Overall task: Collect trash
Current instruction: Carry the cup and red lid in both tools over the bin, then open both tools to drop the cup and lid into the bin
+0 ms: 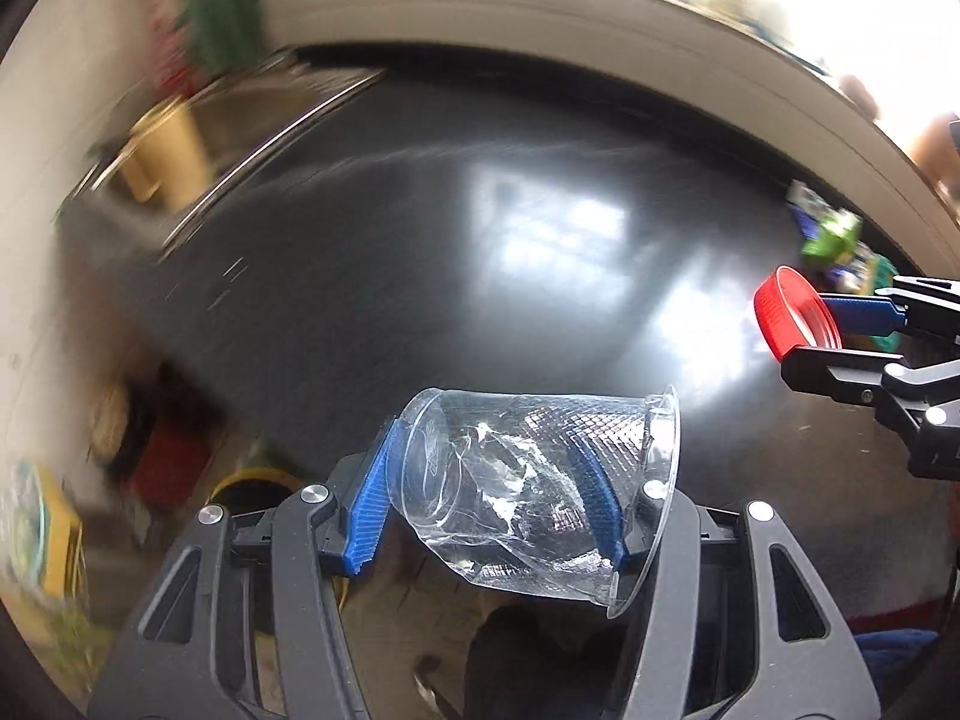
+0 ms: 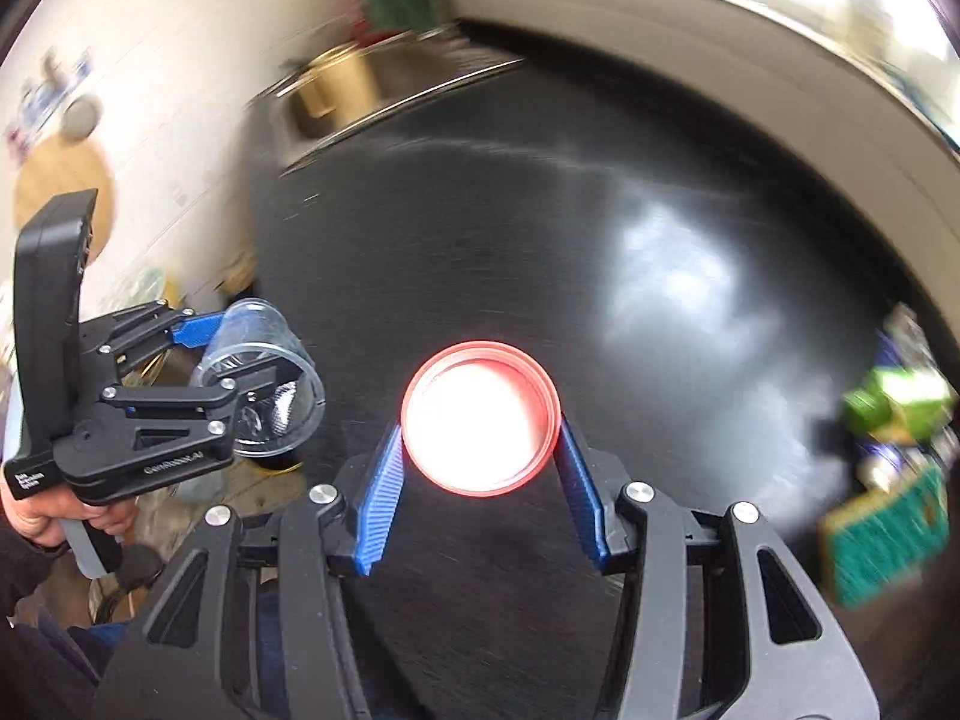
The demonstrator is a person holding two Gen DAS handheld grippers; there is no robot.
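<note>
A crumpled clear plastic cup (image 1: 528, 486) lies sideways between the blue pads of my left gripper (image 1: 498, 480), which is shut on it above the dark counter's left edge. The same cup (image 2: 264, 378) and left gripper (image 2: 231, 354) show at the left of the right wrist view, held by a hand (image 2: 36, 516). My right gripper (image 2: 480, 450) is shut on a round red lid (image 2: 480, 420), its open side facing the camera. That red lid (image 1: 795, 312) and the right gripper (image 1: 807, 327) also appear at the right of the left wrist view.
A black glossy counter (image 1: 420, 276) fills both views, with a steel sink (image 2: 372, 90) at its far left. Colourful wrappers and a green box (image 2: 894, 408) lie at the counter's right. A yellow-rimmed bin (image 1: 252, 486) sits on the floor below the left gripper.
</note>
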